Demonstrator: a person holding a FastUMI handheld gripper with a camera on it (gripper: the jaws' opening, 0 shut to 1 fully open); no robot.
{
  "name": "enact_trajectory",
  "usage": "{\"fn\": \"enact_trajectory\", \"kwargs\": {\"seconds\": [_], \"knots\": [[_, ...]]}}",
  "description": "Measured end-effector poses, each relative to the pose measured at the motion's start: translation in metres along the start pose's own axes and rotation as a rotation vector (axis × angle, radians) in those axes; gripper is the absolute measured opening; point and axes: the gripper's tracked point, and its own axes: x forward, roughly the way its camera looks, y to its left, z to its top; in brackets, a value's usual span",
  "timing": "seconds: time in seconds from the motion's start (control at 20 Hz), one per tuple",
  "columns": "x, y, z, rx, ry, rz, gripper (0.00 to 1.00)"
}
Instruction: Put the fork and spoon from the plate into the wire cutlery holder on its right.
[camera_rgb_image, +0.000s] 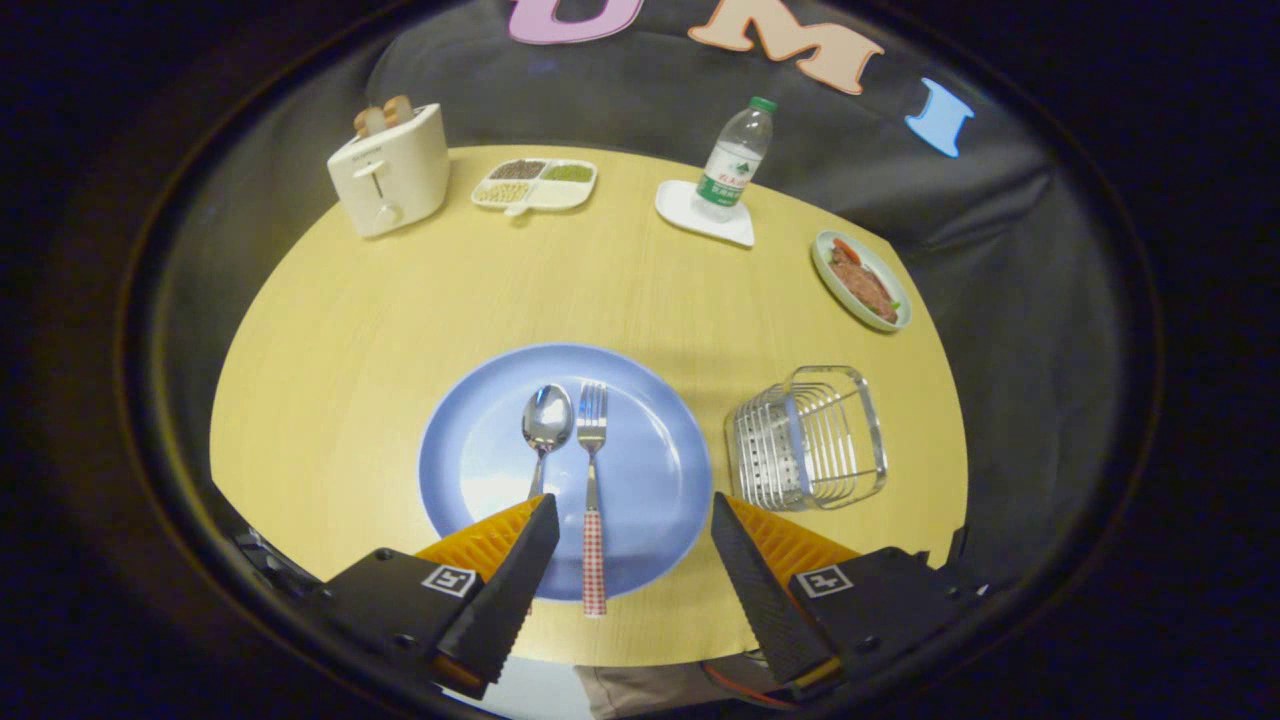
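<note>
A blue plate (650, 470) lies on the yellow wooden table just ahead of my fingers. On it rest a metal spoon (546, 420) and, to its right, a fork (592, 440) with a red checked handle that reaches over the plate's near rim. The spoon's handle is partly hidden behind my left finger. The wire cutlery holder (808, 440) stands on the table right of the plate. My gripper (634, 510) hovers open above the plate's near edge. The fork's handle lies between the fingers, nearer the left one, and neither touches it.
At the table's far side stand a cream toaster (390, 170) with bread in it, a divided dish of grains (535, 184), and a water bottle (735, 160) on a white coaster. An oval dish of food (860, 280) sits beyond the holder near the right edge.
</note>
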Motion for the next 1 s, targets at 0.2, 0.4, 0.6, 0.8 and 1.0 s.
{"fn": "enact_trajectory", "kwargs": {"seconds": [0.2, 0.4, 0.6, 0.8, 1.0], "knots": [[0.021, 0.008, -0.016, -0.044, 0.024, 0.044, 0.98], [0.031, 0.014, -0.022, 0.037, 0.002, 0.095, 0.97], [0.039, 0.017, -0.029, 0.080, -0.058, 0.121, 0.87], [0.042, 0.028, -0.036, 0.056, -0.106, 0.163, 0.84], [0.044, 0.033, -0.036, 0.035, -0.162, 0.186, 0.64]]}}
